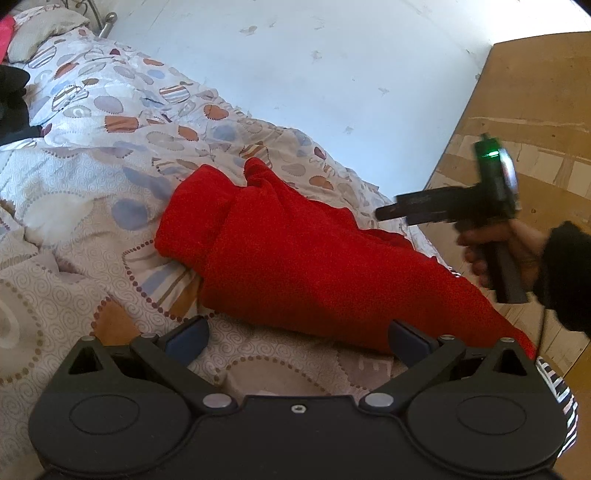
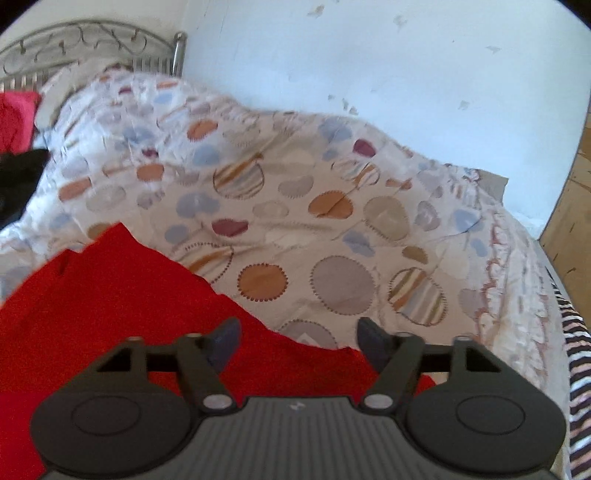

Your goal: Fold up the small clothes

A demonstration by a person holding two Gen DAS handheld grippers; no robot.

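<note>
A bed is shown, covered by a quilt printed with orange, blue and grey circles; every position below is given relative to this quilt. A white wall rises directly behind the quilt's far edge, and a brown floor is seen past its right end. A metal headboard stands at the quilt's far left end, with a pale pillow lying beside it. A red garment, loosely bunched and partly folded over itself, is spread on the quilt near its right edge. No container is seen; the garment is borne by the quilt alone. A dark cloth and a pink cloth are seen at the quilt's left margin.

The left gripper is held low over the quilt, just short of the garment; its jaws are spread and nothing is gripped. The right gripper is carried by a hand in a dark sleeve above the garment's right end; its jaws are spread wide, released, with the red cloth lying below them but not pinched.
</note>
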